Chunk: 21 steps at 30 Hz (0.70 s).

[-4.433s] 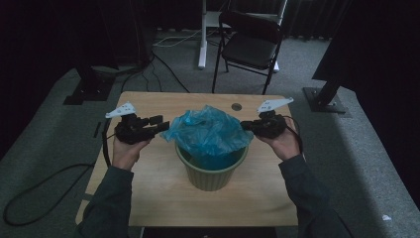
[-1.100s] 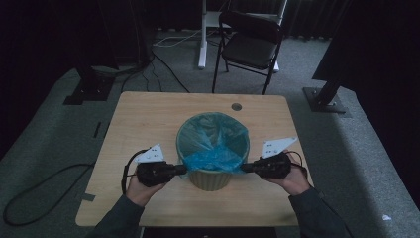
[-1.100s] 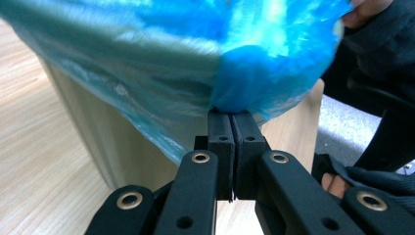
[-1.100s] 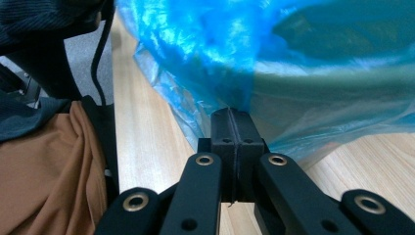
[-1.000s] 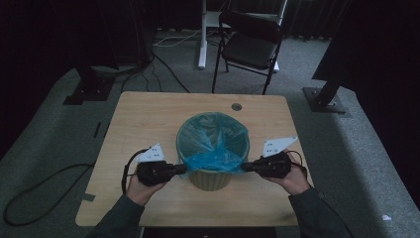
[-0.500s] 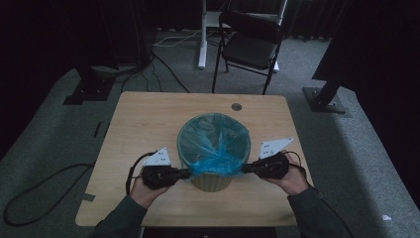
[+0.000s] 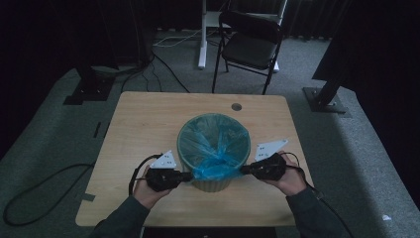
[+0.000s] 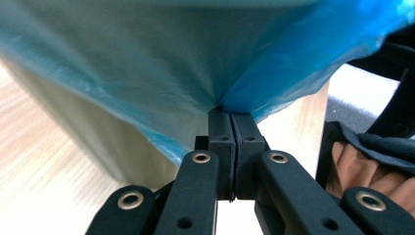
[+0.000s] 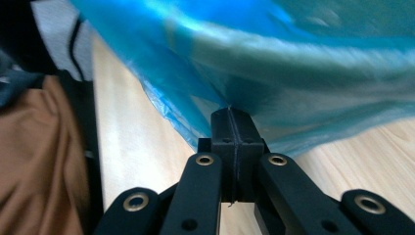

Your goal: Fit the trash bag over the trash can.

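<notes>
Nearest the person, the left tongs [image 7: 187, 175] and right tongs [image 7: 244, 170] are each clamped shut on a pinch of the blue bag [image 7: 214, 167], one at either side of the bin [image 7: 213, 185]. In the left gripper view the film bunches into the closed jaws [image 8: 230, 110], drawn taut over the bin's pale wall [image 8: 105, 142]. The bag lines the bin and its edge is folded down over the near rim; the bin stands on the table [image 7: 148, 119], toward its near edge. Judged risk: pulling the thin film further could tear it at the pinch points, or tip the light bin toward the person. Beyond the table stands a chair [image 7: 250, 47]
</notes>
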{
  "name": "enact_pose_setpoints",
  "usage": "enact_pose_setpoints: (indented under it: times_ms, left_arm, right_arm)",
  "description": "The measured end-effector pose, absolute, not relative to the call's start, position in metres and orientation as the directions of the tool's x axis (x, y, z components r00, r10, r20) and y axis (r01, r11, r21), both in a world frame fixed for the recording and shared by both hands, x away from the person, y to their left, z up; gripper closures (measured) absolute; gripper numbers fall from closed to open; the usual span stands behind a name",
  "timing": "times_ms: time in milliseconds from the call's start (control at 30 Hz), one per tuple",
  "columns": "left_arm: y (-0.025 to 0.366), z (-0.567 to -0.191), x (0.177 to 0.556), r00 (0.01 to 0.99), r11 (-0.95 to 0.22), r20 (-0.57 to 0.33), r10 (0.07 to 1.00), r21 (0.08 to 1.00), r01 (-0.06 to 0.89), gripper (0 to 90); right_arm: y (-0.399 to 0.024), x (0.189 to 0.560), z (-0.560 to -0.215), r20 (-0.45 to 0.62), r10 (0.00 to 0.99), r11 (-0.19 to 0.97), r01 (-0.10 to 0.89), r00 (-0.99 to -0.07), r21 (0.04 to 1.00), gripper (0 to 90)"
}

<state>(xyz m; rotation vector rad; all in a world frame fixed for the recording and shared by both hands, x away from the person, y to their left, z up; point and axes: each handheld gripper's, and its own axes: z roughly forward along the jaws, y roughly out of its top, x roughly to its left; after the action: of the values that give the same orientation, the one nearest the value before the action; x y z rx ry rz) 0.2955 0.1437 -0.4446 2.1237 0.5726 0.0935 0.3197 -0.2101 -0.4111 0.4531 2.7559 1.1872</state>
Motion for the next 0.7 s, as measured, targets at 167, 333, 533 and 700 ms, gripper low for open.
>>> enact_pose_setpoints:
  times_ms: [167,333,533,700]
  left_arm:
    - [0.154,-0.448,0.298,0.873,-0.461,-0.174,0.455,0.793,0.398,88.6]
    - [0.172,-0.445,0.302,0.847,-0.404,-0.194,0.494,0.812,0.421,88.3]
    - [0.191,-0.441,0.305,0.821,-0.348,-0.216,0.529,0.827,0.441,83.6]
    - [0.198,-0.435,0.303,0.812,-0.303,-0.227,0.538,0.847,0.437,75.7]
  right_arm:
    - [-0.225,0.324,-0.414,0.012,0.376,0.639,0.268,-0.927,0.721,90.0]
    - [-0.238,0.327,-0.41,0.012,0.411,0.611,0.285,-0.912,0.738,90.0]
    - [-0.254,0.326,-0.404,0.017,0.439,0.577,0.297,-0.898,0.761,90.0]
    - [-0.256,0.326,-0.404,0.023,0.443,0.569,0.301,-0.896,0.765,89.7]
